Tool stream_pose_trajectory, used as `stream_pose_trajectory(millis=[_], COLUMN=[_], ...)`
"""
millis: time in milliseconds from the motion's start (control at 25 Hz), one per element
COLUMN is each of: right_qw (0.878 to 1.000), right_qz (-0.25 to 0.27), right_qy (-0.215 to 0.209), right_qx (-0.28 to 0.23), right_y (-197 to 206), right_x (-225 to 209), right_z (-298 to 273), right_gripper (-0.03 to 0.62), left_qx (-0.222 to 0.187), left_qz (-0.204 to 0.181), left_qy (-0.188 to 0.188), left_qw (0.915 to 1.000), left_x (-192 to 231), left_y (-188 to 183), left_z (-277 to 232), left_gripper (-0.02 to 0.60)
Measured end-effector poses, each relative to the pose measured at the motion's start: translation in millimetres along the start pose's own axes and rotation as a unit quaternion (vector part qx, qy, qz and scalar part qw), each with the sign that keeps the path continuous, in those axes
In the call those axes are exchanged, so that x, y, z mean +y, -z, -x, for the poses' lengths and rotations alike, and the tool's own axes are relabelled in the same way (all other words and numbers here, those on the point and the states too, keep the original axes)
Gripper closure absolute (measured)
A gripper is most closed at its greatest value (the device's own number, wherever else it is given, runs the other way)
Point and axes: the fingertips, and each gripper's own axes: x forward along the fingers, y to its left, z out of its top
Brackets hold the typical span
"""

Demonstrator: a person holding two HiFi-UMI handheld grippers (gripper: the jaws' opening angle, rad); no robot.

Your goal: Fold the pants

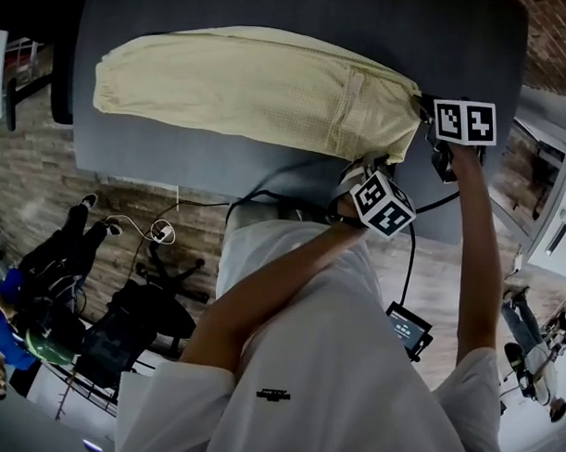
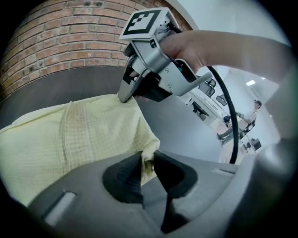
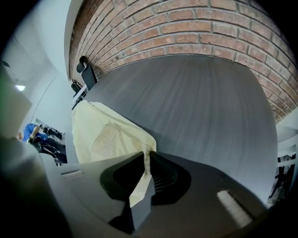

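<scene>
The pale yellow pants [image 1: 260, 87], finely checked with a stitched band near one end, lie flat along the dark grey counter [image 1: 462, 38]. The left tool [image 2: 148, 158] and the right tool [image 3: 145, 155] are each clamped on a corner of that banded end.

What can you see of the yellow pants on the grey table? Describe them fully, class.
The pants are pale yellow, a thin fabric with a fine check weave and a stitched band near one end. They lie mostly flat, stretched out on the dark grey table. At the banded end, the left gripper and the right gripper each pinch a corner.
</scene>
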Motion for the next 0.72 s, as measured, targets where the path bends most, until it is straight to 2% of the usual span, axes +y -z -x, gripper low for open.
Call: stream_pose_trajectory(millis=[320,720], right_qw=[0.997,0.994], right_qz=[-0.049,-0.048], right_qy=[-0.028,-0.046], right_qx=[-0.046,-0.084], right_y=[-6.6,-31.5], right_x=[-2.5,31.7], right_z=[33.8,66.3], right_gripper=[0.551,0.554], left_qx=[-0.033,-0.092], left_qz=[0.01,0.049], left_qy=[0.04,0.067], left_qw=[0.9986,0.9923], left_x=[-14.1,9.0], left_y=[-26.3,-43.8], left_z=[25.9,95.5], left_gripper=[0.506,0.506])
